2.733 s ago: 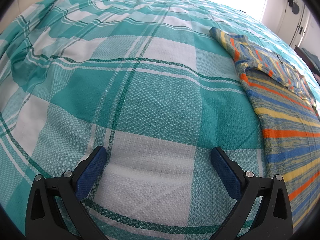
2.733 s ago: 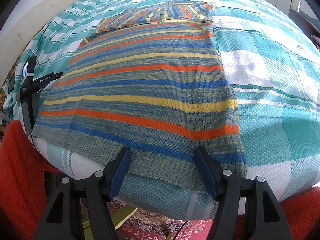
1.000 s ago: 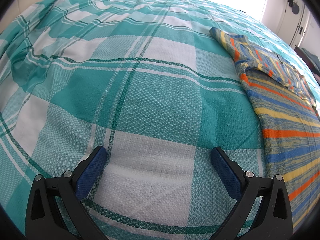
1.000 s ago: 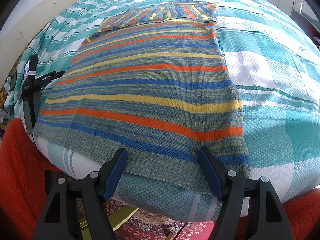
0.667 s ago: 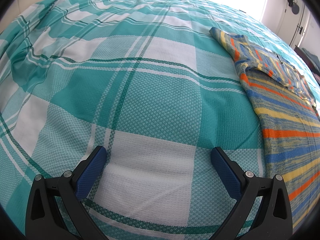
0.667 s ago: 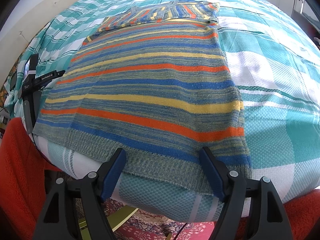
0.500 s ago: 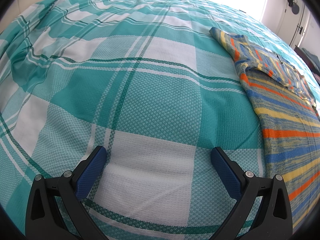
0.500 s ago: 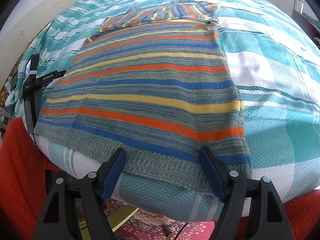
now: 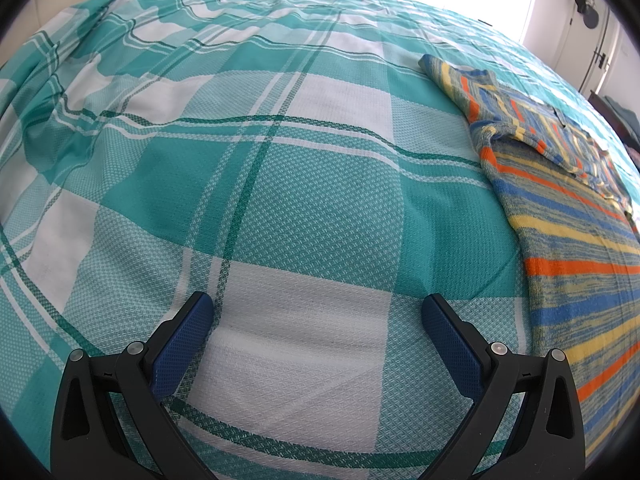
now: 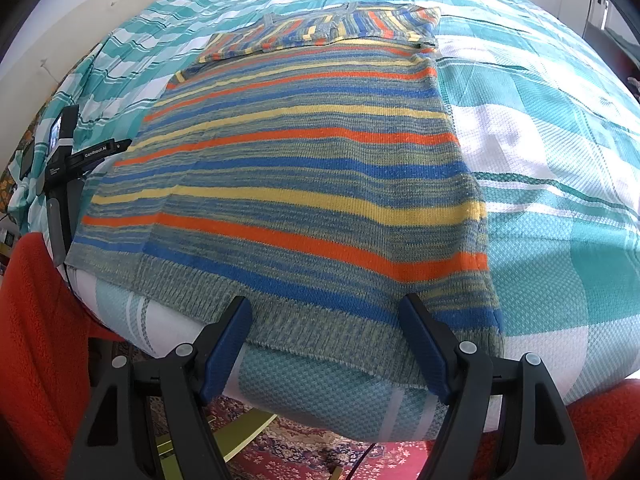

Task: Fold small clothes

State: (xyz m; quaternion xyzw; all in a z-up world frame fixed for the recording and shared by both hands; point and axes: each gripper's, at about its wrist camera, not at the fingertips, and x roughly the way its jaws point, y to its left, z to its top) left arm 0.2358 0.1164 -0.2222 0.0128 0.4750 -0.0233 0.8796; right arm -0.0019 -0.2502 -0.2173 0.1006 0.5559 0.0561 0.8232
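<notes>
So far only the sleeves look folded in across the top of the striped sweater (image 10: 304, 168), which lies flat on the bed (image 9: 280, 200) with its hem at the near edge. The right tongs (image 10: 326, 320) gape empty over that hem, and the left tongs (image 9: 316, 320) gape over bare bedspread; the body folds appear undone.

One striped sweater (image 10: 312, 168), one plaid bedspread (image 9: 280, 200).

"GenRobot AI" in white on black left gripper (image 10: 86, 155) body (sole legible text).
</notes>
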